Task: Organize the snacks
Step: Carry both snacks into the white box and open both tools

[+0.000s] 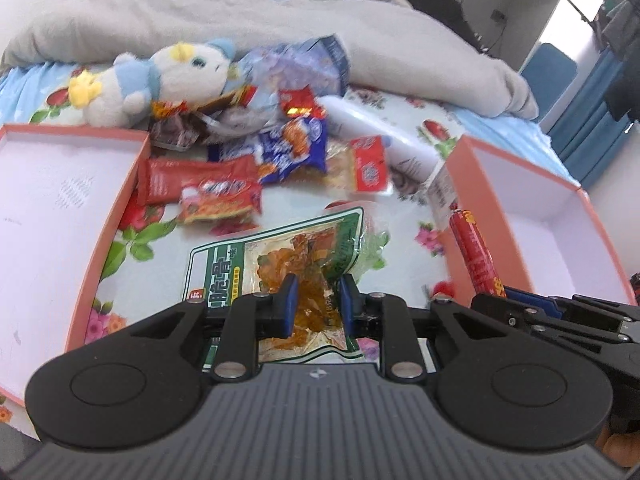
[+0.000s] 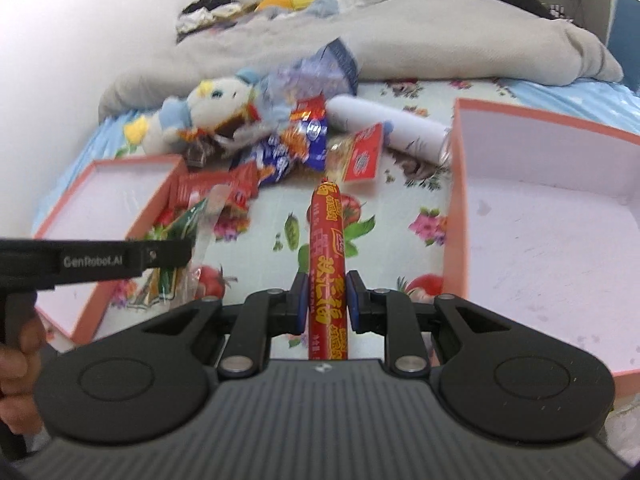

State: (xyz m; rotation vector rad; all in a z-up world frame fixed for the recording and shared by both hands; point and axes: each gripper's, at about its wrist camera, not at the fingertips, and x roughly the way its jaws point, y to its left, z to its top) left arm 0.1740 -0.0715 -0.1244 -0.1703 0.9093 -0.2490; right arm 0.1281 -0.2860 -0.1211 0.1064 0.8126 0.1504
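Note:
My left gripper is shut on a green-edged clear snack pouch with orange food inside, lifted above the flowered sheet. The same pouch shows at the left of the right wrist view, hanging from the left gripper. My right gripper is shut on a long red sausage stick that points forward between its blue pads. That sausage also appears at the right of the left wrist view. A heap of snack packets lies ahead on the bed.
Two shallow pink-rimmed white boxes lie on the bed: one on the left, one on the right. A plush toy, a white tube and a grey quilt lie behind the snacks. A hand holds the left gripper.

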